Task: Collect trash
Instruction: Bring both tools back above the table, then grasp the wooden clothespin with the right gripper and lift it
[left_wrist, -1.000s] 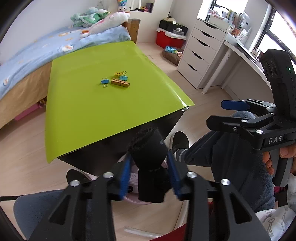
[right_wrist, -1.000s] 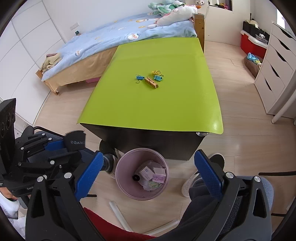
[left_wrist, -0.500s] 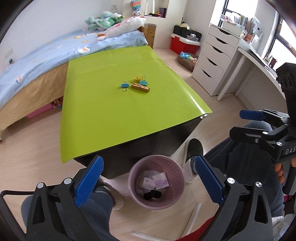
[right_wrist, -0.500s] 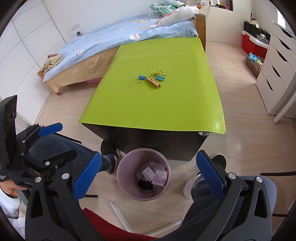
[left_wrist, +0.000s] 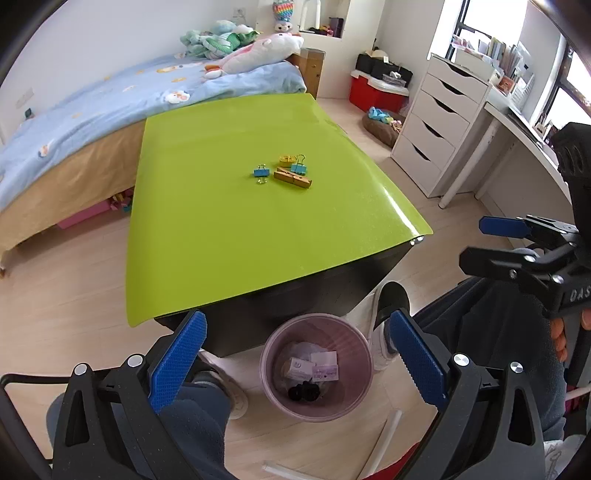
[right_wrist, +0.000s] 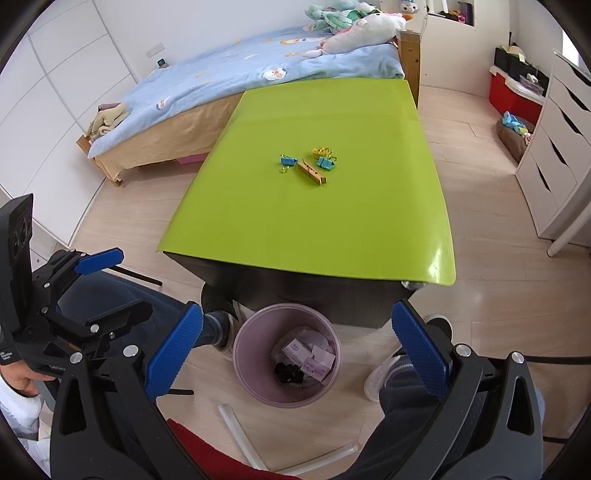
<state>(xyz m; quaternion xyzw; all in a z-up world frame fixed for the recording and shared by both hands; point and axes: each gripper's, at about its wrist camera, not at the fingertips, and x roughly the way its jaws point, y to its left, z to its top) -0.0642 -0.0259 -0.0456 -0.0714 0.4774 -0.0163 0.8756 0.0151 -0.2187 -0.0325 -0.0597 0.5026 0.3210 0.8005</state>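
1. Hovering above the floor, the left tongs stand wide open with nothing between the blue pads; they hold nothing.
2. The right tongs are likewise spread wide and empty, and both point steeply downward at the same spot.
3. The trash bin, a pale purple round container, stands on the wooden floor just in front of the near end of the worktop, between the person's two shoes.
4. Contents of the bin:
   - a black crumpled object lies at the bottom, toward the near side;
   - small white and lilac boxes lie beside it, touching it or nearly so.
5. The worktop carries a lime-green cover and rests on a dark base.
6. Items near the middle of the worktop:
   - a wooden clothespin lies flat;
   - a blue binder clip lies just to its left;
   - a second blue binder clip and a yellow item lie just behind it.
7. In the left wrist view, the right tongs appear at the right edge, held by a hand on the grip.
8. In the right wrist view, the left tongs appear at the left edge, open, above the person's dark trouser leg.
9. White tube-like pieces lie on the floor close to the bin.
10. A bed with a blue cover stands beyond the worktop.
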